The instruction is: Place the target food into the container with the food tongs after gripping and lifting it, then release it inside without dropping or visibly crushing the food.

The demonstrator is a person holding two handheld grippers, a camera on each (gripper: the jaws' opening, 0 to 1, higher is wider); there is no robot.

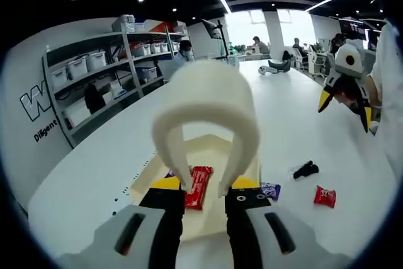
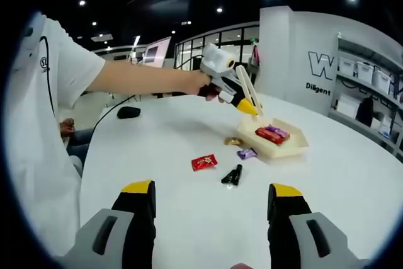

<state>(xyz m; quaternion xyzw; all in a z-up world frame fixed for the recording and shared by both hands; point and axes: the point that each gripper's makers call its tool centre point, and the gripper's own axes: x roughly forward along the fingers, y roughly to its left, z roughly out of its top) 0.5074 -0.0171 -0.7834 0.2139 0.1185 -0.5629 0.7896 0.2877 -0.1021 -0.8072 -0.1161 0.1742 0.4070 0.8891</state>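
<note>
A red snack packet lies lengthwise in the cream container, directly under the spread tips of the white food tongs. The left gripper pinches the tongs' arms. The right gripper hangs wide apart, well back.

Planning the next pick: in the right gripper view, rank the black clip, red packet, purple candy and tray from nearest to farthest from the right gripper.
1. Black clip, centre.
2. Red packet, left of it; nearly level.
3. Purple candy, beside the tray.
4. Tray, far right.
</note>
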